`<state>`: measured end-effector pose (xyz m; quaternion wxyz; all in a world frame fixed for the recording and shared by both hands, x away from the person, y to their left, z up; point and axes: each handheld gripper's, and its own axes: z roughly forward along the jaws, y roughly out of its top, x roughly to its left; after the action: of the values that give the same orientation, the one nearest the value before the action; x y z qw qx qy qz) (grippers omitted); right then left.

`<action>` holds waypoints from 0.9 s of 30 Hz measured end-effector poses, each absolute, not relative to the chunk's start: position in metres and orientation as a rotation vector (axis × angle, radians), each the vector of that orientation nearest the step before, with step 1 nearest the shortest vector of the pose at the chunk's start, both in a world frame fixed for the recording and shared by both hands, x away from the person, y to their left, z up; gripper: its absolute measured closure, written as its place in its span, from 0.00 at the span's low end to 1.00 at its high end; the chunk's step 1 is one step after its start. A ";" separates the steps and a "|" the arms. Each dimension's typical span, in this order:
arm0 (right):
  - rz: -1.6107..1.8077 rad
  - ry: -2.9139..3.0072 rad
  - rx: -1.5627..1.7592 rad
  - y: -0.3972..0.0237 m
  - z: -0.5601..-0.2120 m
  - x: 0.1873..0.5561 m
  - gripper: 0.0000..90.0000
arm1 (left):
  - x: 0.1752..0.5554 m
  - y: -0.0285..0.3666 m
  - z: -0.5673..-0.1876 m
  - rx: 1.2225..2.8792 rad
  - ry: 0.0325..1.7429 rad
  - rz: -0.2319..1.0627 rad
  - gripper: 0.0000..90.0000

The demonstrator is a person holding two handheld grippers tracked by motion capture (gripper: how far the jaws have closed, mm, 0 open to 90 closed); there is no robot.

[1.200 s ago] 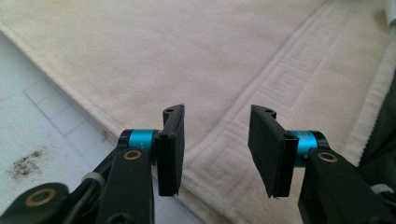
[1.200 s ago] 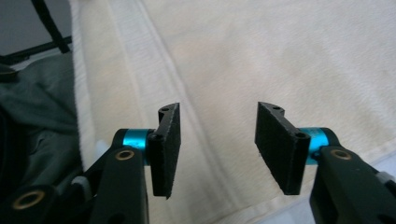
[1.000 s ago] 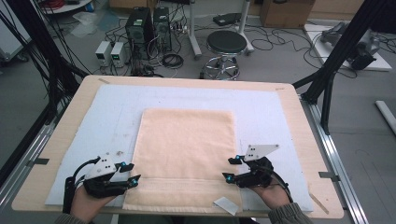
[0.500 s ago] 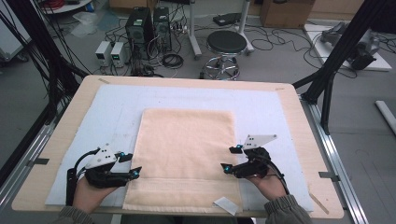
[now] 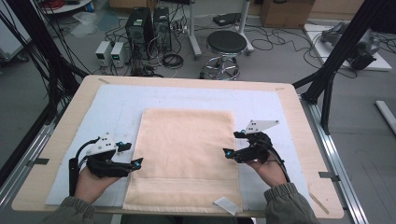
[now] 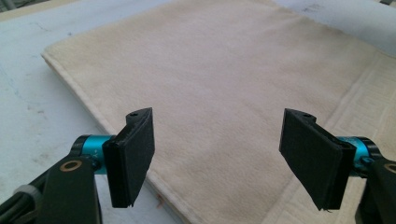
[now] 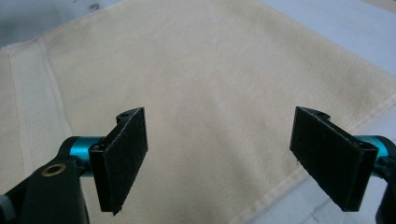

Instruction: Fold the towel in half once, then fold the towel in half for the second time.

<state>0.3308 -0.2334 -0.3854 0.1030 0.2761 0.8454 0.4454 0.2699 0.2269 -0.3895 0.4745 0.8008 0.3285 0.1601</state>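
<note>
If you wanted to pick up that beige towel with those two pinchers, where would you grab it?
Probably at its two long side edges: the towel lies flat and folded, so only its edges offer a lip to pinch. The left gripper could come in level from the left edge, the right gripper from the right edge. Both have just been opening, with nothing between their fingers.

Left gripper [image 5: 135,162] held low in left hand [image 5: 91,182], jaws spread wide, having just been opening, nothing between them. Right gripper [image 5: 229,150] in right hand [image 5: 268,170], same: jaws apart, just opening, empty. Both point inward.
</note>
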 end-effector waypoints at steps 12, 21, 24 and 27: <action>1.279 2.529 0.817 -0.230 -0.385 0.344 0.20 | 0.289 0.228 -0.380 1.977 0.814 0.402 0.28; 1.240 2.515 0.810 -0.227 -0.369 0.371 0.21 | 0.321 0.226 -0.363 1.963 0.836 0.429 0.30; 1.234 2.499 0.825 -0.228 -0.366 0.385 0.21 | 0.337 0.225 -0.354 1.964 0.848 0.452 0.30; 1.206 2.495 0.848 -0.227 -0.364 0.399 0.21 | 0.354 0.222 -0.350 1.965 0.868 0.467 0.30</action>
<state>0.3992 -0.2273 -0.3645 0.1214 0.2906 0.8546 0.4130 0.3537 0.2223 -0.3498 0.4544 0.7963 0.3516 0.1894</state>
